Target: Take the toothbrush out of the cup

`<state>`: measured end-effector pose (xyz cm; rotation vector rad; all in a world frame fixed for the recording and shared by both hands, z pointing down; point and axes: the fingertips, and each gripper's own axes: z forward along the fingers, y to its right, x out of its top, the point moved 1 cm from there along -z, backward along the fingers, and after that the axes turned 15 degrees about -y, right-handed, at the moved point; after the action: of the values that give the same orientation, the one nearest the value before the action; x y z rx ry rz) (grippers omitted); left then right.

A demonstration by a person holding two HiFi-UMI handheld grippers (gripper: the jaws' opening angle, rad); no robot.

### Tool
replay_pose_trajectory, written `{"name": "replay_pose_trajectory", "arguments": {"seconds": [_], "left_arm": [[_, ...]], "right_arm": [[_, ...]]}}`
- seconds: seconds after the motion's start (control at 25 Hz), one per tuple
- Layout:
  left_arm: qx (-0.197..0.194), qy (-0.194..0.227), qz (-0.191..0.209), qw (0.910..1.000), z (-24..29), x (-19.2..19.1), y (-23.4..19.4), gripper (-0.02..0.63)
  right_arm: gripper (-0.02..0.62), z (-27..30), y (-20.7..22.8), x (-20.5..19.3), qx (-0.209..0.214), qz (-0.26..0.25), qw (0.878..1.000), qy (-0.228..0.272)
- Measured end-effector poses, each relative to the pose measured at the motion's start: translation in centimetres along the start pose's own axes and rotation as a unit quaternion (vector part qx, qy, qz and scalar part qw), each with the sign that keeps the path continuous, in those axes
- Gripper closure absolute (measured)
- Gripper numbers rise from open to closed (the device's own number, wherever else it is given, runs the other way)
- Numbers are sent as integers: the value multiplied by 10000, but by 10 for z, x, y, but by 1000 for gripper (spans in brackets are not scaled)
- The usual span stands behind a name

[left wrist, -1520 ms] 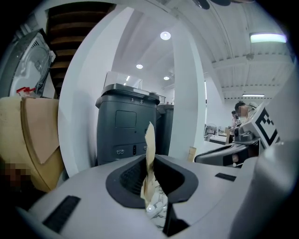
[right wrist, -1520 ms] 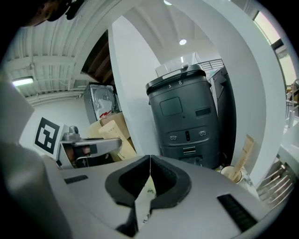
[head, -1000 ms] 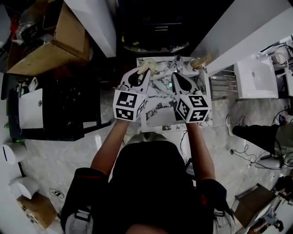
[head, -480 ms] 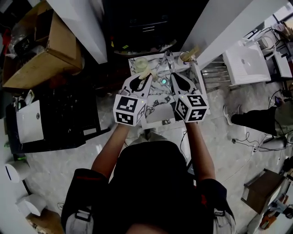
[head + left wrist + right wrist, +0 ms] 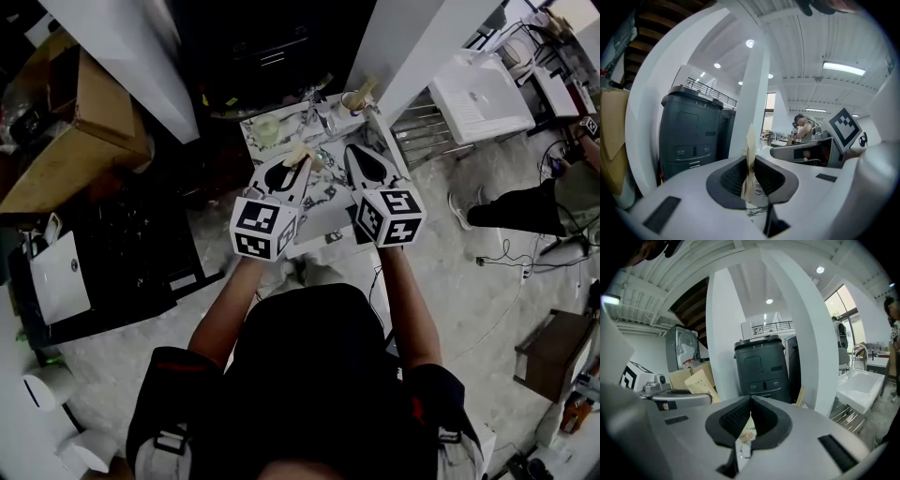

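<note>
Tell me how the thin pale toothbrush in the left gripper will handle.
Probably stiff: the toothbrush stands straight in the left gripper. Likely light, being so thin. Pinched at one narrow spot, it might pivot if bumped.

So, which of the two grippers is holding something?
The left gripper: its fingers clamp a pale stick, probably the toothbrush. The right gripper has its fingers shut with nothing between them.

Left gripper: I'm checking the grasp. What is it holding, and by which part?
The left gripper clamps a pale toothbrush partway along its length; which end is unclear.
</note>
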<state>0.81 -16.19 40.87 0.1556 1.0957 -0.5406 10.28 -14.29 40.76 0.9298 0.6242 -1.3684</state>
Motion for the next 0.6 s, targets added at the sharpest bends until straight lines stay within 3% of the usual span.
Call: {"name": "replay_pose_trajectory", "arguments": {"seconds": [0.24, 0.6], "left_arm": [[-207, -52, 65, 9998, 8, -4, 16, 546], [-217, -93, 50, 9997, 26, 8, 17, 546]], "right_arm": [[561, -11, 14, -10, -225, 123, 9997, 24], [561, -12, 44, -6, -372, 213, 9990, 86]]}}
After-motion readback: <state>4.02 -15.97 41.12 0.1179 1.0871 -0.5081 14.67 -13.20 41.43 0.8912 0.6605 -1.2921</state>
